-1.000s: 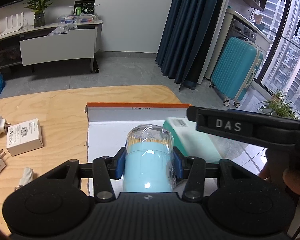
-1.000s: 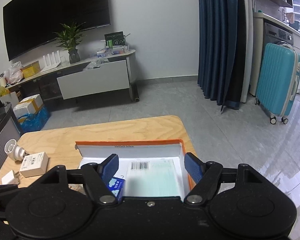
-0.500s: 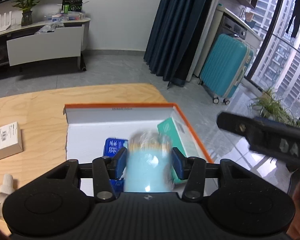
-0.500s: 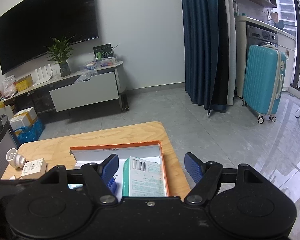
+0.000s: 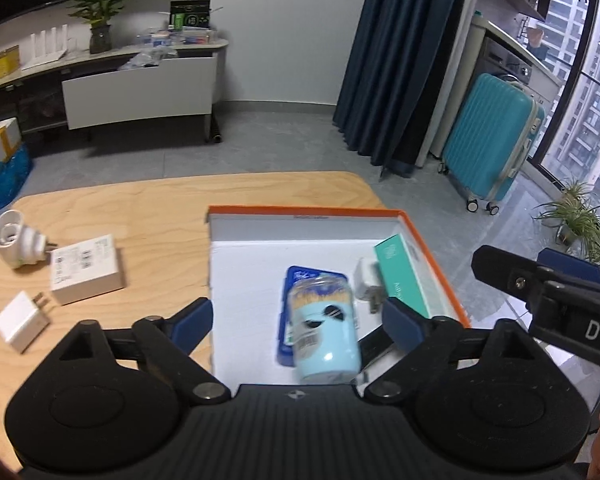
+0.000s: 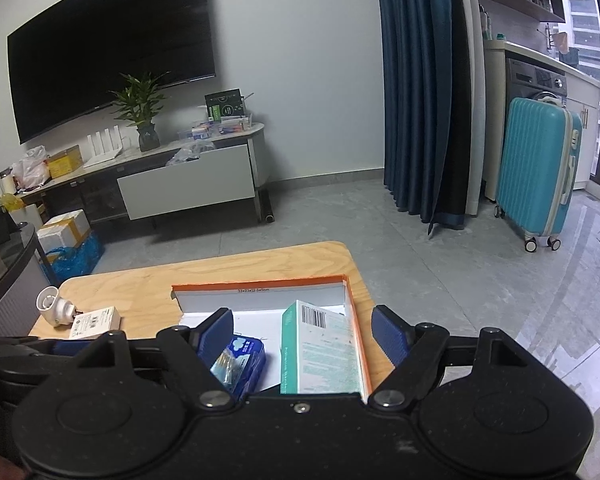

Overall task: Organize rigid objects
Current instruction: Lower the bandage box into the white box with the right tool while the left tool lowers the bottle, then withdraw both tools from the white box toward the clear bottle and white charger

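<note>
Your left gripper (image 5: 296,318): jaws opening wide, pads clear of the toothpick jar (image 5: 325,328) between them | jar: inside the orange-rimmed box (image 5: 428,248), over the blue case (image 5: 300,276), blurred | your right gripper (image 6: 302,334): jaws opening, nothing gripped, above the teal carton (image 6: 320,344) | bench (image 5: 140,216): white box (image 5: 85,274), charger (image 5: 22,320).

A dark television (image 6: 112,60) hangs on a pale wall (image 6: 292,60) above a low media cabinet (image 6: 188,184) that carries a potted plant (image 6: 142,108) and scattered clutter. Grey tiles cover the floor (image 6: 340,216). Dark blue curtains (image 6: 416,80) hang beside a teal suitcase (image 6: 540,168), which stands before a washing machine (image 6: 536,80). Daylight enters through tall windows (image 5: 580,80) on the right, where green plants (image 5: 576,216) grow.
</note>
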`<state>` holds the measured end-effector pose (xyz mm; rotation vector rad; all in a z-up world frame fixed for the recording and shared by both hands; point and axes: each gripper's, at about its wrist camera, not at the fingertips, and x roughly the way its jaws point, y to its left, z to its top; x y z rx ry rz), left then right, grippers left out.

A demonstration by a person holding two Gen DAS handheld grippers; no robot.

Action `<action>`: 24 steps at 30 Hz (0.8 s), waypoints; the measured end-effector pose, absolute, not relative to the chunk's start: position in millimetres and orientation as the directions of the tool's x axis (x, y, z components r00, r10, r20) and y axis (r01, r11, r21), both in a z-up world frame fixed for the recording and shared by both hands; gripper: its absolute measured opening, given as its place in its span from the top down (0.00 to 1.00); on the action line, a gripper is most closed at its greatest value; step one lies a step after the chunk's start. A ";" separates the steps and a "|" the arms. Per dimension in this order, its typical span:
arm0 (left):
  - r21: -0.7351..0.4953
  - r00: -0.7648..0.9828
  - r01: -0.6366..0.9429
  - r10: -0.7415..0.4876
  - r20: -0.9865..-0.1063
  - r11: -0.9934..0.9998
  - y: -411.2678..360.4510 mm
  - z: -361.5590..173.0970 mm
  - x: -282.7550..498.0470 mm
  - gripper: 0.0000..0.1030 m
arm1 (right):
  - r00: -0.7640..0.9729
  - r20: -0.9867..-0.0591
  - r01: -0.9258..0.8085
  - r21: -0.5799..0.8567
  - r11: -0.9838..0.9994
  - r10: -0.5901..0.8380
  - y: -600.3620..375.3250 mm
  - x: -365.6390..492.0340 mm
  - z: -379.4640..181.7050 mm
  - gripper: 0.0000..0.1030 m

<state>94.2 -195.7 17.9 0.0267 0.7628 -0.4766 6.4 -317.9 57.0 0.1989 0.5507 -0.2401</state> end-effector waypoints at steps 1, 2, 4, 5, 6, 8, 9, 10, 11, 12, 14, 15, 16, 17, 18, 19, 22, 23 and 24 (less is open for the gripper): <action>-0.145 0.626 0.417 -0.399 -0.670 0.897 -191.8 18.6 93.6 0.06 | 0.824 -0.540 0.275 0.118 0.954 -0.171 -315.7 5.9 57.4 0.12; -0.144 0.630 0.407 -0.392 -0.670 0.902 -187.6 19.0 93.4 0.06 | 0.823 -0.542 0.275 0.113 0.955 -0.172 -314.2 5.1 57.8 0.12; -0.143 0.640 0.381 -0.372 -0.672 0.913 -178.6 19.6 93.9 0.05 | 0.823 -0.542 0.268 0.106 0.958 -0.170 -310.0 3.8 59.2 0.12; -0.144 0.643 0.370 -0.365 -0.673 0.918 -173.7 20.3 94.1 0.05 | 0.823 -0.542 0.267 0.105 0.958 -0.170 -307.9 3.2 60.0 0.12; -0.146 0.646 0.358 -0.357 -0.674 0.922 -168.5 20.3 94.4 0.05 | 0.824 -0.541 0.263 0.104 0.959 -0.167 -306.1 2.7 60.7 0.12; -0.144 0.649 0.332 -0.337 -0.682 0.932 -159.6 20.3 95.7 0.05 | 0.824 -0.543 0.255 0.102 0.962 -0.161 -301.6 2.5 61.0 0.12; -0.146 0.649 0.326 -0.334 -0.683 0.934 -155.6 20.6 95.7 0.05 | 0.824 -0.544 0.249 0.101 0.963 -0.156 -299.0 2.5 61.0 0.12; -0.146 0.651 0.323 -0.331 -0.683 0.935 -151.9 20.8 95.1 0.05 | 0.825 -0.545 0.242 0.101 0.965 -0.150 -296.2 2.5 60.8 0.12; -0.144 0.653 0.316 -0.325 -0.684 0.938 -149.0 21.1 94.2 0.05 | 0.825 -0.547 0.235 0.100 0.967 -0.144 -293.2 3.0 60.2 0.12; -0.141 0.655 0.311 -0.319 -0.685 0.940 -146.3 21.5 93.4 0.05 | 0.824 -0.550 0.227 0.097 0.969 -0.138 -289.6 3.7 59.8 0.12; -0.139 0.660 0.303 -0.313 -0.683 0.943 -140.5 22.6 91.2 0.05 | 0.823 -0.554 0.210 0.091 0.973 -0.126 -283.2 5.4 59.0 0.12; -0.139 0.662 0.296 -0.307 -0.684 0.945 -137.6 22.8 90.6 0.05 | 0.822 -0.557 0.203 0.089 0.975 -0.120 -279.5 6.2 58.6 0.12; -0.136 0.663 0.288 -0.300 -0.685 0.948 -134.6 22.9 90.2 0.05 | 0.821 -0.559 0.194 0.086 0.977 -0.113 -276.2 7.2 58.3 0.12; -0.135 0.665 0.282 -0.294 -0.686 0.950 -131.7 22.7 90.0 0.05 | 0.821 -0.561 0.186 0.084 0.979 -0.108 -273.1 8.5 58.2 0.12; -0.134 0.667 0.274 -0.288 -0.687 0.952 -128.4 22.8 89.6 0.05 | 0.820 -0.563 0.179 0.082 0.980 -0.103 -270.0 9.5 57.9 0.12; -0.134 0.668 0.267 -0.283 -0.688 0.954 -125.3 22.7 89.5 0.05 | 0.820 -0.564 0.173 0.080 0.982 -0.098 -266.8 10.5 57.6 0.12; -0.135 0.673 0.252 -0.274 -0.687 0.958 -116.1 23.3 88.2 0.05 | 0.817 -0.570 0.157 0.080 0.984 -0.084 -258.7 13.5 55.7 0.12; -0.132 0.677 0.248 -0.270 -0.685 0.960 -113.0 23.5 87.8 0.05 | 0.816 -0.572 0.151 0.080 0.985 -0.079 -256.1 14.0 55.0 0.12; -0.130 0.680 0.244 -0.265 -0.683 0.961 -110.2 23.8 87.4 0.05 | 0.815 -0.575 0.145 0.080 0.986 -0.073 -253.6 14.9 54.2 0.12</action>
